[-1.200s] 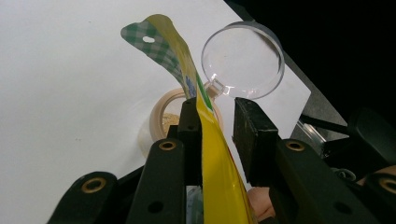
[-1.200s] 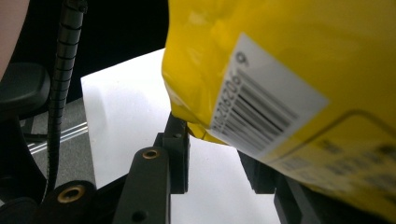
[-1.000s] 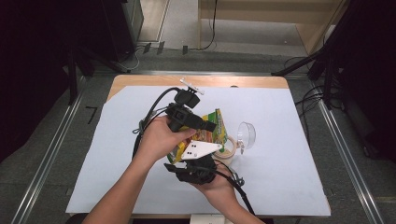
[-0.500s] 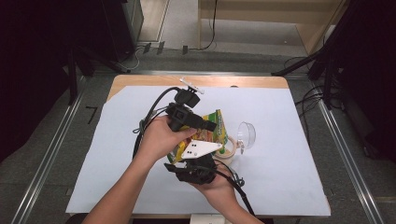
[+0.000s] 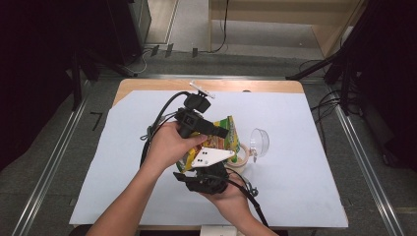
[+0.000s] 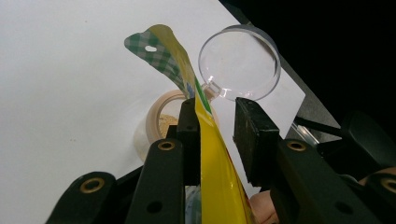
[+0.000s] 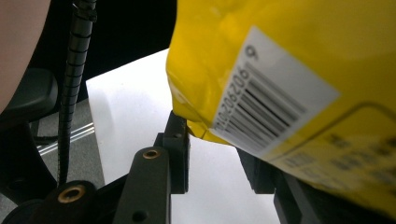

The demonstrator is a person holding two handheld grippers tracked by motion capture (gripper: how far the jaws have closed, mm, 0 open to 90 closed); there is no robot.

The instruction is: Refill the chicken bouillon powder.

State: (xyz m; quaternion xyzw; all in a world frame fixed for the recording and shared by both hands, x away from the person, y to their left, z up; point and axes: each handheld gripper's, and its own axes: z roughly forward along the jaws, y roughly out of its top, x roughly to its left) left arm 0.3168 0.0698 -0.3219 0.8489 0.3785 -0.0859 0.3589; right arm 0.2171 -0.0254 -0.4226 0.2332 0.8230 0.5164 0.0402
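The yellow packet point(image 6: 212, 154) is a thin plastic film, glossy and smooth, with sheen along its creases; its far end carries a green-and-white checked print, and a matt white barcode label point(image 7: 275, 100) sits on its side. The cup point(image 6: 161, 123) looks like matt beige plastic or card, I cannot tell which, with a grainy tan powder inside. Its hinged lid point(image 6: 239, 63) is clear, shiny plastic. A smooth, matt white paper-like sheet point(image 5: 305, 162) covers the table point(image 5: 147, 84), whose far edge shows pale wood. The left tongs point(image 6: 217, 123) are matt black plastic with brass-coloured metal rivets. The right tongs point(image 7: 219, 154) have the same finish.
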